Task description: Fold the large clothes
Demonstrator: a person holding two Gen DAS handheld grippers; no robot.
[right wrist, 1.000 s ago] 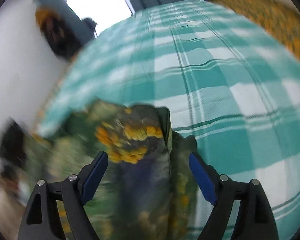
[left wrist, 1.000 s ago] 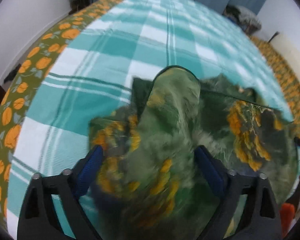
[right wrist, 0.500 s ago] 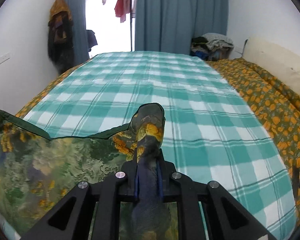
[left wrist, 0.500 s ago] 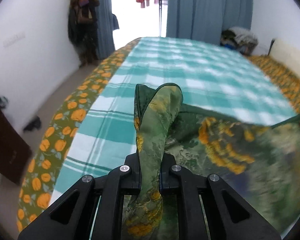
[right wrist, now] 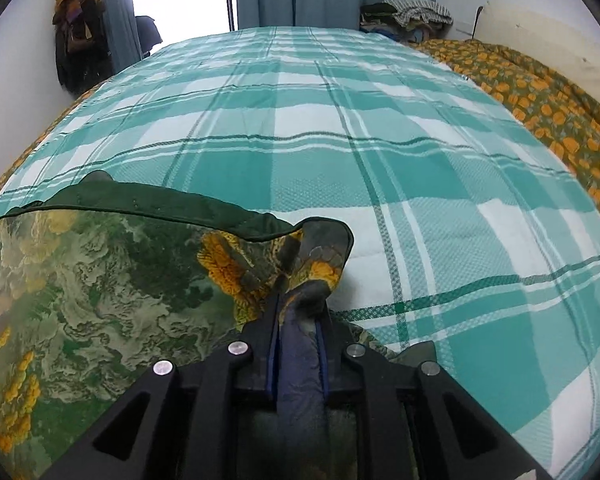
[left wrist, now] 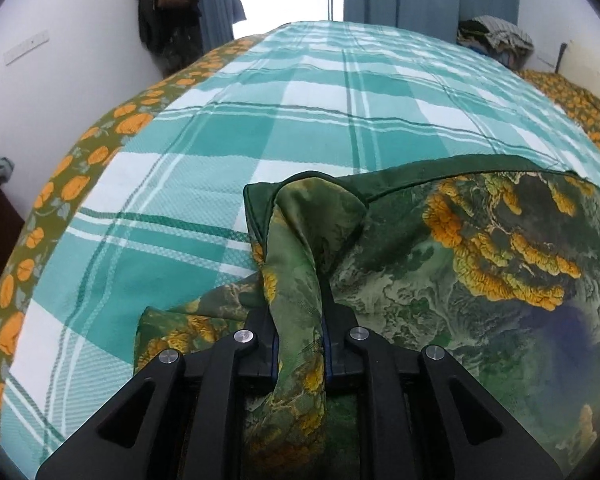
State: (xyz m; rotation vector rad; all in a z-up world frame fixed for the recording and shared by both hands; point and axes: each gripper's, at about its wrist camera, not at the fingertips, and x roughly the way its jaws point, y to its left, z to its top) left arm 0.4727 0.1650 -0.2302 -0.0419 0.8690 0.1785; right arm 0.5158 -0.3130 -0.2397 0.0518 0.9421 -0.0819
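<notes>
Both grippers pinch a green cloth over a checked bed.

The bed [left wrist: 339, 112], under a teal-and-white checked cover with an orange-flowered border, fills both views. The cloth [left wrist: 479, 280], green with orange blooms and a dark green hem, stretches between the grippers just above the cover. The left gripper [left wrist: 298, 320] is opening slightly yet still clamps the cloth's left corner; the right gripper [right wrist: 298, 320] is likewise easing, its pads still pressing the right corner.
</notes>
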